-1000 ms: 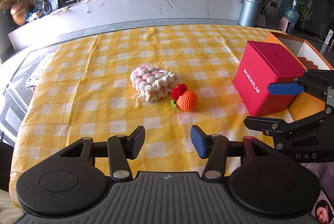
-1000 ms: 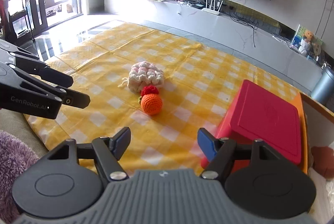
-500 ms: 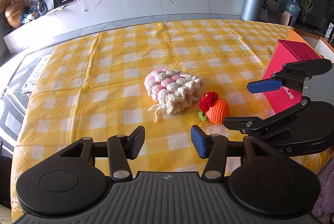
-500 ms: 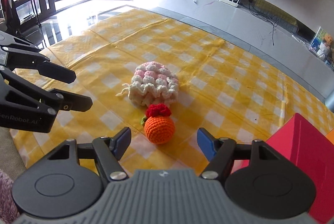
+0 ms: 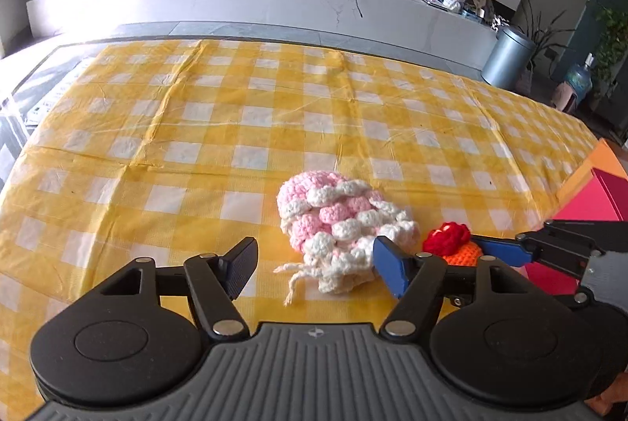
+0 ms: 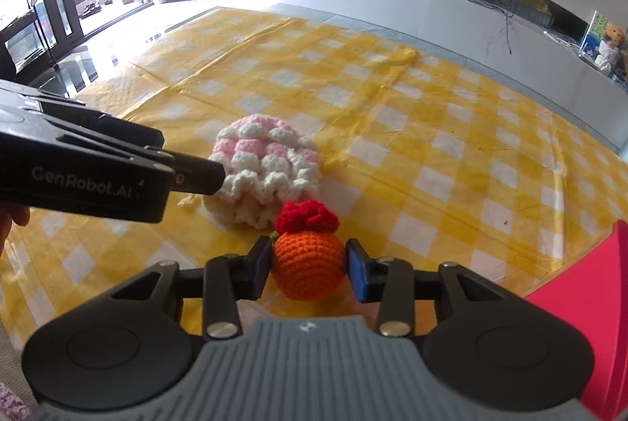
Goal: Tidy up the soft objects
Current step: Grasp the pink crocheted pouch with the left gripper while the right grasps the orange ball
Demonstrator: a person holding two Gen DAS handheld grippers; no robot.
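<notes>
A pink and white crochet pouch (image 5: 339, 224) lies on the yellow checked tablecloth (image 5: 196, 130). My left gripper (image 5: 316, 264) is open, its fingers on either side of the pouch's near end, just short of it. An orange crochet ball with a red top (image 6: 308, 262) sits right of the pouch. My right gripper (image 6: 308, 268) has its jaws on both sides of the ball, touching it or nearly so. The pouch also shows in the right wrist view (image 6: 267, 173), and the ball in the left wrist view (image 5: 451, 244).
A red box (image 5: 588, 224) stands at the right, close beside the ball, with an orange container edge (image 5: 588, 165) behind it. The left gripper body (image 6: 86, 169) reaches in from the left in the right wrist view.
Both grippers have moved forward and down to the toys. The right gripper has narrowed around the orange ball. The left gripper has come up to the pouch, still open.
</notes>
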